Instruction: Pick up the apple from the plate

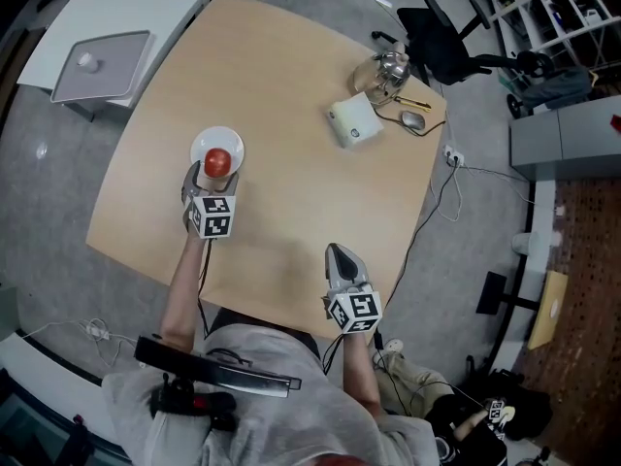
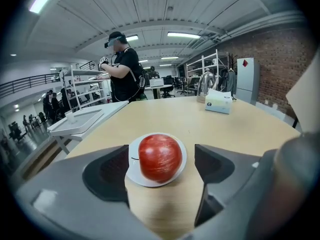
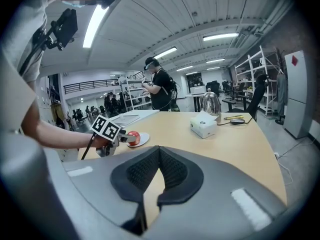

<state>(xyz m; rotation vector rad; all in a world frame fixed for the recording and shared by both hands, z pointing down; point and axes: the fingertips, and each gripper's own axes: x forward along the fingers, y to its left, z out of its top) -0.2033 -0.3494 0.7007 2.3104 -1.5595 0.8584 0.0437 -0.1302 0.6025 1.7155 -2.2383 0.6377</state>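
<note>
A red apple (image 1: 218, 161) (image 2: 160, 157) sits on a small white plate (image 1: 206, 144) (image 2: 182, 156) near the left edge of the wooden table (image 1: 291, 144). My left gripper (image 1: 213, 176) (image 2: 161, 168) is open wide just in front of it. One jaw stands on each side of the apple and neither pad touches it. My right gripper (image 1: 340, 257) (image 3: 159, 151) is shut with nothing in it, low over the table's near edge. The right gripper view also shows the apple (image 3: 132, 135) and the left gripper (image 3: 112, 136) at the far left.
A white tissue box (image 1: 354, 122), a metal kettle (image 1: 391, 66), a mouse (image 1: 413, 120) and a pen lie at the table's far right corner. A white side table with a grey tray (image 1: 102, 66) stands beyond the left edge. A person (image 2: 121, 69) stands behind it.
</note>
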